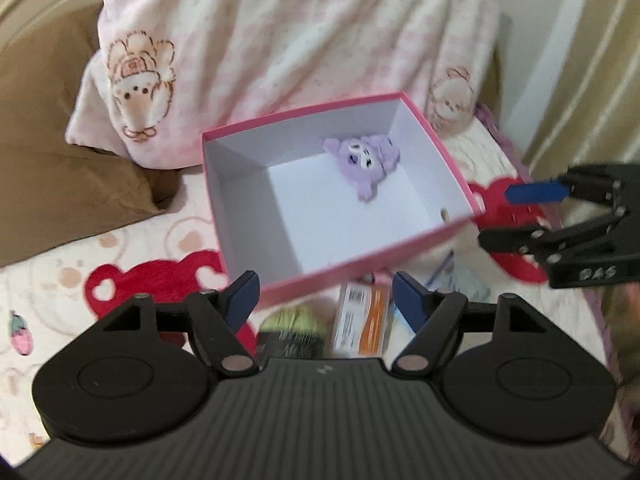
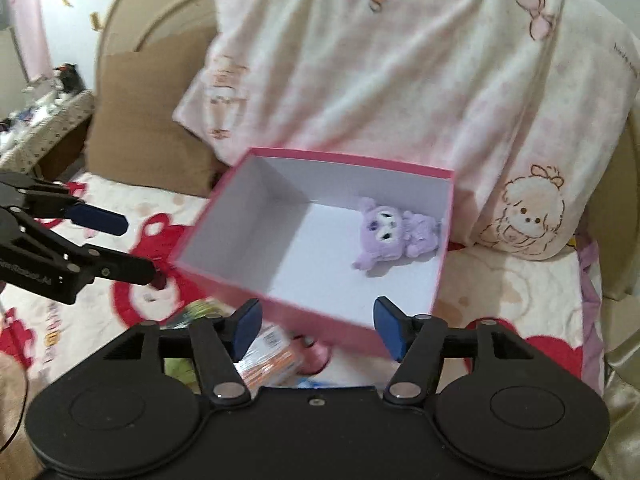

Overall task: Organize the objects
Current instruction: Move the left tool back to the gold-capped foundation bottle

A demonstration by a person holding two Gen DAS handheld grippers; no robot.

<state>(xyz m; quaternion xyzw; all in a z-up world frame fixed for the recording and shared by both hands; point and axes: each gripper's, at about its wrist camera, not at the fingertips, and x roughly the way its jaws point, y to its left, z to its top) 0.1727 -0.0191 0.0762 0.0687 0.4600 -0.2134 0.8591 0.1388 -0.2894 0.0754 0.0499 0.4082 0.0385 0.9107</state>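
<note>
The pink box point(image 2: 256, 298) sits open on the bed, white inside, with one purple plush toy point(image 2: 394, 236) lying near its far right corner, so one thing appears already put away. Just in front of the box's near wall lie the things not yet sorted: an orange and white carton point(image 1: 362, 322), a yellow-green packet point(image 1: 294, 322) beside it, and something pale blue point(image 1: 460, 280) and something pink point(image 2: 314, 354) that are too blurred to name. The left hand-held gripper point(image 1: 326, 294) hangs above this heap with its blue pads apart and nothing between them; the right hand-held gripper point(image 2: 318, 326) likewise stands with its fingers spread and empty over the box's near edge. The step in hand looks like the gap between two placements, both tools free. The next move probably calls for lowering one gripper onto the carton or the packet, closing on its narrow sides, and lifting it over the pink wall without knocking the light box askew. The bed is covered by a cream blanket point(image 2: 512, 292) printed with red bears; a pale pink pillow point(image 2: 400, 80) with cartoon animals leans behind the box, a brown cushion point(image 2: 144, 120) stands beside it, and a beige curved headboard point(image 2: 132, 12) rises behind them.
</note>
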